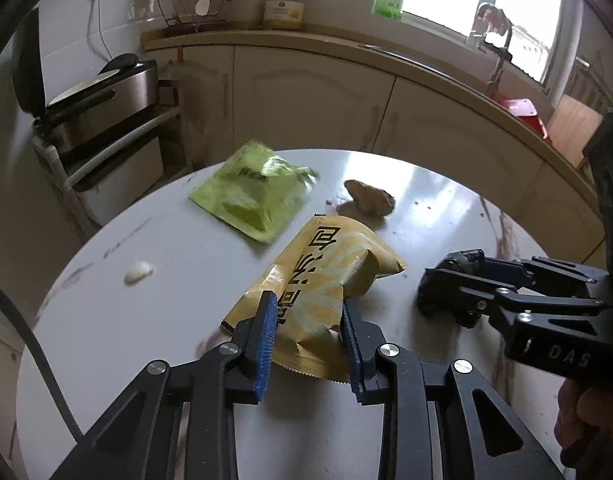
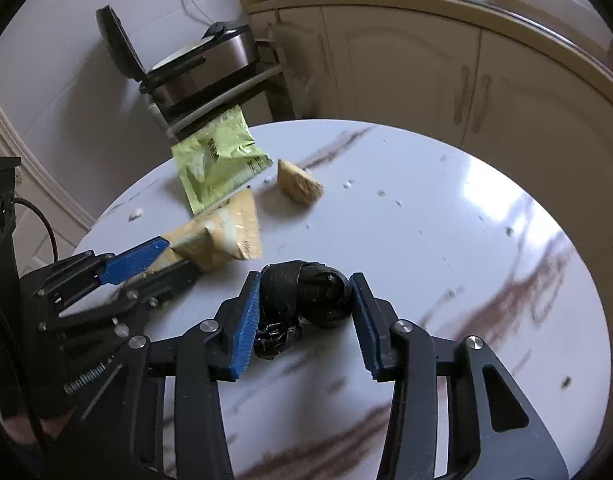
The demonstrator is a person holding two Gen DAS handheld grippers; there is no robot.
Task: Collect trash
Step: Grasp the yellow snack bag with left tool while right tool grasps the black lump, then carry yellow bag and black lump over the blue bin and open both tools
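Right up close, the left gripper has its two blue pads on each side of a yellow snack bag. The pads press the bag's crumpled sides, so the bag is pinched between them. The bag lies on the round white table.

Next to it, the right gripper has its pads around a black ball of plastic. The left pad touches the ball. The right pad sits just beside it, and I cannot tell if it presses. The ball rests on the table too.

A bit farther back lies a brown lump, maybe a bit of food. Beside it is a green bag, flat and wrinkled, near the far edge of the table. A small white blob sits alone on the left side.

Past the table stands a shiny metal cooker on a white rack, with its lid up. Behind that runs a row of cream cupboards under a counter, and a bright window.
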